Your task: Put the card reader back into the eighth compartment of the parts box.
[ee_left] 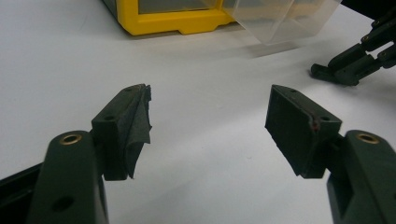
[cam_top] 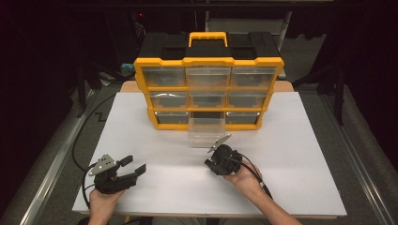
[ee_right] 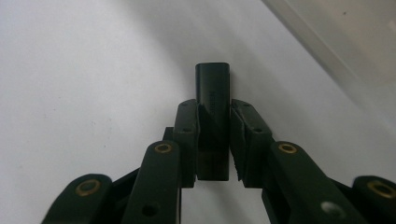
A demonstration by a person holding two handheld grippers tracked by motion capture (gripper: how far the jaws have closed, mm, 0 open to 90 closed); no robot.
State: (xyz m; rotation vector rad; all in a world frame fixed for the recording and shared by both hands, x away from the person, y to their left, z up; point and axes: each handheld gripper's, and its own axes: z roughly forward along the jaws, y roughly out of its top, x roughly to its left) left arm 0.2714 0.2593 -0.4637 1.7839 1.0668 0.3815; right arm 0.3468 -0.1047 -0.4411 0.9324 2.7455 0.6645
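We hold a small black block (ee_right: 213, 109) clamped in the right gripper (cam_top: 212, 162), just before the pulled-out clear drawer (cam_top: 205, 130) of the yellow organizer (cam_top: 209, 89). Gripped at its lower half, it could pivot or slip on lifting. The left gripper (ee_left: 210, 121), jaws apart, rests idle left of the organizer.

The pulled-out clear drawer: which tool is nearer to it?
Right. The right tool sits just in front of the clear drawer; the left tool rests farther off, toward the table's left.
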